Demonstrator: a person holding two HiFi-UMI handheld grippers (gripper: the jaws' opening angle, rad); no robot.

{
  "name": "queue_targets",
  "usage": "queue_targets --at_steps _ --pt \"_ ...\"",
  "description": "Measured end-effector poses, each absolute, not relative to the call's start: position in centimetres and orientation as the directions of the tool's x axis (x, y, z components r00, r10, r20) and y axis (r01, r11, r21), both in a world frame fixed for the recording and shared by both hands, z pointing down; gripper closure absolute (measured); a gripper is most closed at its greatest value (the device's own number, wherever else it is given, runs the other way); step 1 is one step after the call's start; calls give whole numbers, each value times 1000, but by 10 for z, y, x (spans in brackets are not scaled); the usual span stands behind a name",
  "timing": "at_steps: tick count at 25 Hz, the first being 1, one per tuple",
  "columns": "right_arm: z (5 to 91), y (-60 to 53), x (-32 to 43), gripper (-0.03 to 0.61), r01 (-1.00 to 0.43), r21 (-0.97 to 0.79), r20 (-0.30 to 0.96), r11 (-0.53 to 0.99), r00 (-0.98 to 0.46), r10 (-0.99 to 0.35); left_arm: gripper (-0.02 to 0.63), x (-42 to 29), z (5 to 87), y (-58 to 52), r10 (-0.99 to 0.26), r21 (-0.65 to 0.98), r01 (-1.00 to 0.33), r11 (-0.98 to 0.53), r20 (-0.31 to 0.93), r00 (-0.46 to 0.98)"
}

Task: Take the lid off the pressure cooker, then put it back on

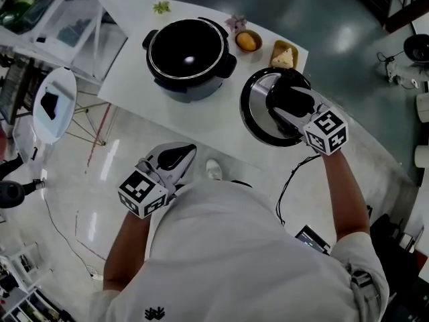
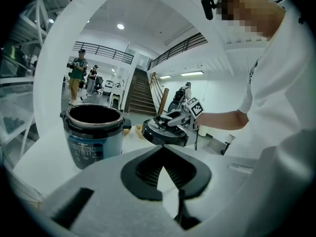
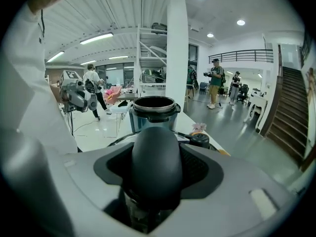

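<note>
White short-sleeved shirt, black emblem

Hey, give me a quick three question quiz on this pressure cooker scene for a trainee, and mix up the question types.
1. True or false: the lid sits on the pressure cooker.
2. Multiple choice: the fingers of the right gripper are A) open and empty, B) closed on the lid's handle, C) closed on a small dish.
3. Fill in: the left gripper holds ______.

Key:
1. False. The cooker stands open, and the lid is held beside it.
2. B
3. Nothing
</note>
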State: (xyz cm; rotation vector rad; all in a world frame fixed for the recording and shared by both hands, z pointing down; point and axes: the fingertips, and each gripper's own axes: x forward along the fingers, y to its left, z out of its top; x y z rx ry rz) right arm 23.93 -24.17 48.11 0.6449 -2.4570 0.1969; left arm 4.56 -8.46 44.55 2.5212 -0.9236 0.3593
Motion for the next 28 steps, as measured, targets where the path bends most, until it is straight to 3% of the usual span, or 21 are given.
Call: queue_targets --at_steps 13,28 --pt "390 -282 180 287 -451 7 519 893 -761 -389 607 24 444 -81 -571 269 -674 -688 373 732" --pt "370 -345 46 287 -438 -7 500 899 -780 -376 607 -75 435 -103 -552 256 -639 -725 339 762"
